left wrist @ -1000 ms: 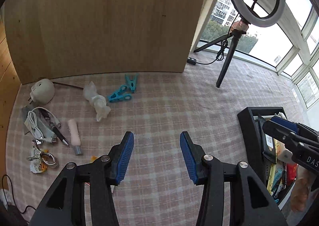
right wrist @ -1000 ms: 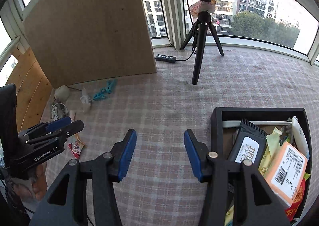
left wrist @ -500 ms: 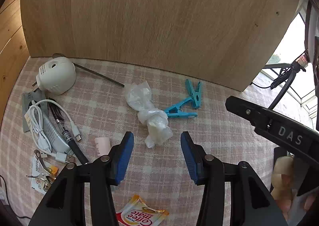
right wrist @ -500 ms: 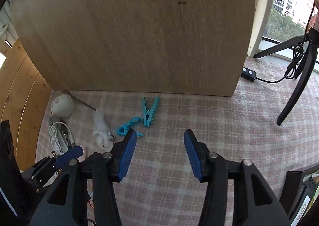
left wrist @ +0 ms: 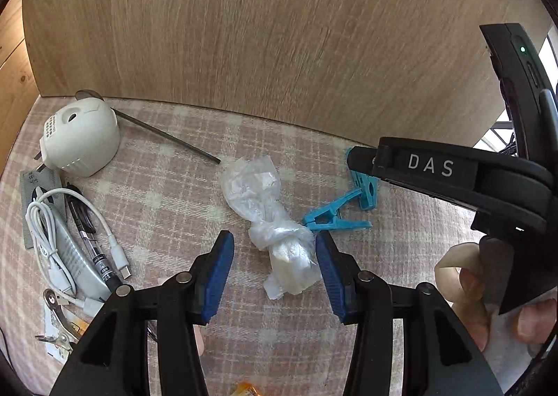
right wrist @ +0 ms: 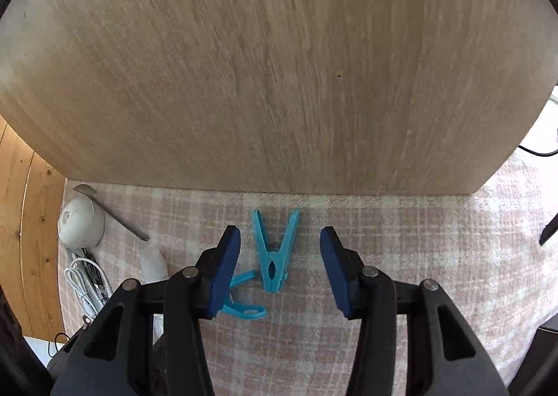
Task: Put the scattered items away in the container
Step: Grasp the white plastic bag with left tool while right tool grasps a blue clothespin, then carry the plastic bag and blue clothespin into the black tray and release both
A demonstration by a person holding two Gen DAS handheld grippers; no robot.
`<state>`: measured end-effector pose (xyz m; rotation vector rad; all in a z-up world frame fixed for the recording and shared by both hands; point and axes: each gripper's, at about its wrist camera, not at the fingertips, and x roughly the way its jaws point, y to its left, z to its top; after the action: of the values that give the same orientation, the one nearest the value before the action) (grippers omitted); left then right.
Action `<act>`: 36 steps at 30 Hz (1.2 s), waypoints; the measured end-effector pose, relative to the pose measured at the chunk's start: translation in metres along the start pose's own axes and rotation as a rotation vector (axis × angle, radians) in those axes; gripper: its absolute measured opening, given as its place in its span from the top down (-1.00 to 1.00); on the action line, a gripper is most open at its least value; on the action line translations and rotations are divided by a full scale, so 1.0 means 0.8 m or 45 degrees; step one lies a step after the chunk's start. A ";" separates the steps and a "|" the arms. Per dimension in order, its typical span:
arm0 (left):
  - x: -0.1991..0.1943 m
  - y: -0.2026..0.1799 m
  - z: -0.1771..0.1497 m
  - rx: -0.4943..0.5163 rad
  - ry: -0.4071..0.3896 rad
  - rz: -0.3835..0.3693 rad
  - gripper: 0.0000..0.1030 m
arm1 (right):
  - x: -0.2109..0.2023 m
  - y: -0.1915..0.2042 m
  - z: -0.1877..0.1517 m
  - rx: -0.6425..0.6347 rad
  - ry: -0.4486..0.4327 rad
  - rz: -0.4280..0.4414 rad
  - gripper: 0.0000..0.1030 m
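Observation:
My left gripper (left wrist: 274,267) is open, its blue pads on either side of a crumpled clear plastic bag (left wrist: 275,228) lying on the checked cloth. My right gripper (right wrist: 280,267) is open over a blue clothes peg (right wrist: 273,253) lying between its pads. A second blue peg (right wrist: 244,305) lies just left of it, partly under the left finger. In the left wrist view the right gripper (left wrist: 436,169) reaches in from the right above one peg (left wrist: 364,186), and the other peg (left wrist: 331,218) lies beside the bag. The container is out of view.
A wooden board (right wrist: 279,64) stands upright right behind the pegs. At the left lie a white plug adapter (left wrist: 82,141), a thin metal rod (left wrist: 167,137), a white cable (left wrist: 48,239), a pen (left wrist: 90,249) and metal clips (left wrist: 55,336).
Both grippers have moved forward and down toward the clutter by the board. The left one now straddles the plastic bag and the right one the blue peg. The container has left view.

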<state>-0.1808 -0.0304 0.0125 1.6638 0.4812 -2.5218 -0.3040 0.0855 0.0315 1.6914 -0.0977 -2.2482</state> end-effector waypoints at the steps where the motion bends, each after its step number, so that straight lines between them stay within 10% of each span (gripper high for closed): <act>1: 0.003 -0.001 0.000 0.002 0.008 0.004 0.12 | 0.003 0.002 0.000 -0.005 0.009 -0.008 0.20; 15: 0.002 0.010 -0.016 -0.019 -0.013 0.010 0.50 | -0.007 -0.012 -0.021 -0.020 0.001 -0.070 0.50; 36: -0.139 -0.091 -0.094 0.280 -0.098 -0.252 0.50 | -0.224 -0.184 -0.188 0.236 -0.234 -0.080 0.51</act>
<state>-0.0869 0.0500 0.1018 1.6540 0.3914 -2.8632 -0.1498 0.2984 0.1166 1.5907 -0.3081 -2.5066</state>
